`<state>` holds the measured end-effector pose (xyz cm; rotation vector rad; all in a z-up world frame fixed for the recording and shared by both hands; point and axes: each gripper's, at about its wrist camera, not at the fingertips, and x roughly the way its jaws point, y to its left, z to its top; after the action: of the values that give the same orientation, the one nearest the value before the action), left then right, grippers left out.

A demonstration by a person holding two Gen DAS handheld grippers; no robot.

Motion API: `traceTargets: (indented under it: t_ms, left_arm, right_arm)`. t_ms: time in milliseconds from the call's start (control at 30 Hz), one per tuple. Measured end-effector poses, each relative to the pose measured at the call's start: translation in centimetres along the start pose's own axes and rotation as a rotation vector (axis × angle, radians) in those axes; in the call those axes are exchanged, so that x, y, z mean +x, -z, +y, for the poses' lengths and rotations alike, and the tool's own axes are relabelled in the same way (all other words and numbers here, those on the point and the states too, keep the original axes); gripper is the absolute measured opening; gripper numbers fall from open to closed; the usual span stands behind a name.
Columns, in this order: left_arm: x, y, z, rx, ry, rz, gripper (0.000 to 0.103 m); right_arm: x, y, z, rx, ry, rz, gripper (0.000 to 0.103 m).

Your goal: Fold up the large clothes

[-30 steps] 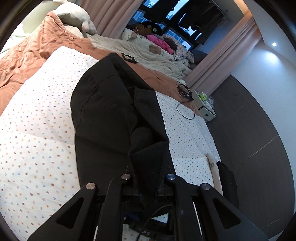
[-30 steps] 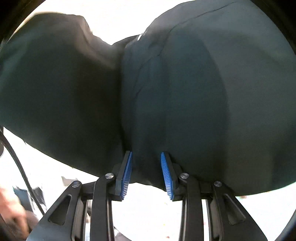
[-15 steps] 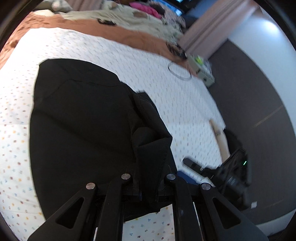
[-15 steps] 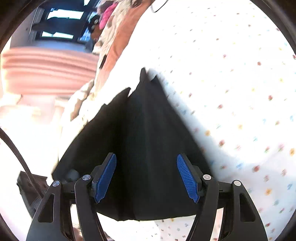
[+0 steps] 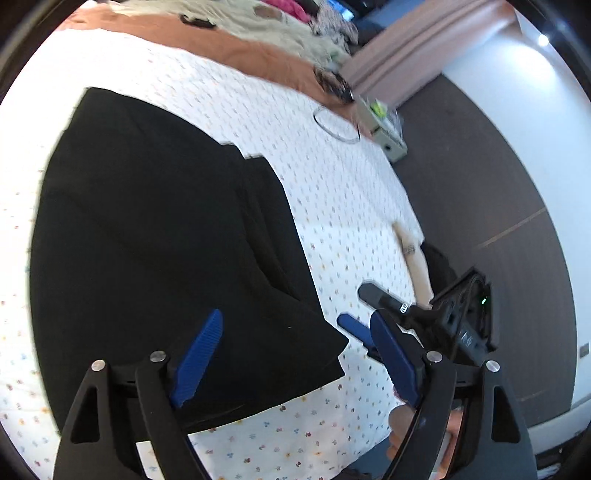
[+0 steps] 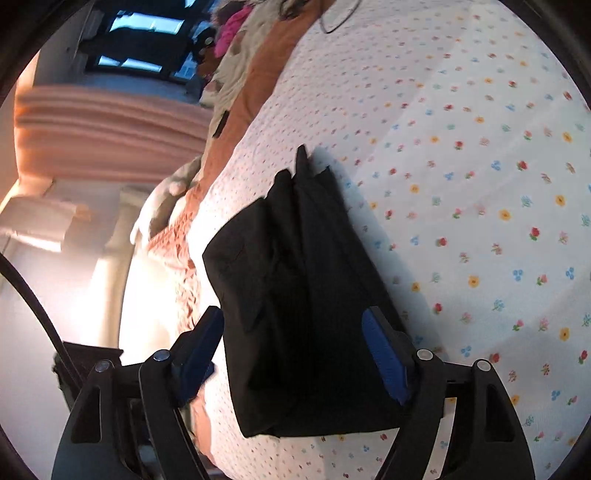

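Note:
A large black garment (image 5: 155, 236) lies folded on the white flower-print bedspread (image 5: 332, 192). My left gripper (image 5: 295, 354) is open just above its near corner, blue pads apart, holding nothing. In the right wrist view the same garment (image 6: 303, 295) lies flat between the open fingers of my right gripper (image 6: 299, 358), which holds nothing. The right gripper also shows in the left wrist view (image 5: 373, 317), close beside the garment's near corner.
An orange-brown blanket (image 5: 229, 48) and a heap of clothes (image 5: 295, 22) lie at the far side of the bed. A cable loop (image 5: 334, 127) and a small box (image 5: 382, 125) sit near the bed's far edge. Dark floor (image 5: 480, 192) lies to the right.
Both grippers have let go of the black garment and opened. The garment has come down and now lies flat on the bedspread. The left gripper has drawn slightly back.

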<state>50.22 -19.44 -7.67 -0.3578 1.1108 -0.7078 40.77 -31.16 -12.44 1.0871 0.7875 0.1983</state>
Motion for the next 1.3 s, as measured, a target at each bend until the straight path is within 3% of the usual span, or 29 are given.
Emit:
traceTargets:
  t_ms: [167,367,467,533,567,600,667,867,1000,1133,1300]
  left_arm:
    - [-3.9,0.7,3.0,-0.026,-0.132,-0.066,0.083]
    - [-7.4,3.2,9.0,-0.144,-0.21,-0.121,0.083]
    - [-8.0,4.5,11.7,-0.2,-0.242,-0.125,0.083]
    - [-7.9,5.3,13.2,-0.231,-0.244,-0.12,0.083]
    - [-7.8,5.7,13.8,-0.241,-0.239,-0.112,0.083]
    - [-7.6,6.0,14.2,-0.245,-0.234,-0.104,0.083]
    - [-7.2,6.8,14.9,-0.246,-0.227,-0.092,0.081]
    - [-5.6,7.9,14.9,-0.252,-0.2,-0.063,0.06]
    - [-5.7,8.3,13.9,-0.213,-0.211,-0.077,0.059]
    - [-5.6,8.1,12.6,-0.194,-0.202,-0.091,0.05]
    - [-5.3,8.2,12.2,-0.184,-0.19,-0.084,0.05]
  right_arm:
    - [2.1,1.3,1.9,-0.096,0.04,0.075,0.076]
    - [4.8,3.0,4.2,-0.165,0.088,0.128,0.076]
    - [5.1,3.7,5.3,-0.199,0.111,0.11,0.076]
    - [4.8,4.0,6.0,-0.234,0.106,0.1,0.061]
    - [4.7,4.1,6.2,-0.248,0.108,0.1,0.036]
    - [4.5,4.1,6.3,-0.267,0.113,0.099,0.018]
    - [4.0,4.0,6.2,-0.3,0.114,0.091,0.01]
    - [2.0,4.0,5.1,-0.375,0.14,0.077,0.007]
    - [0.9,4.1,3.6,-0.394,0.162,0.1,0.006]
    - [-0.3,4.0,2.3,-0.393,0.173,0.11,0.006]
    - [-2.1,3.9,1.7,-0.395,0.189,0.085,0.006]
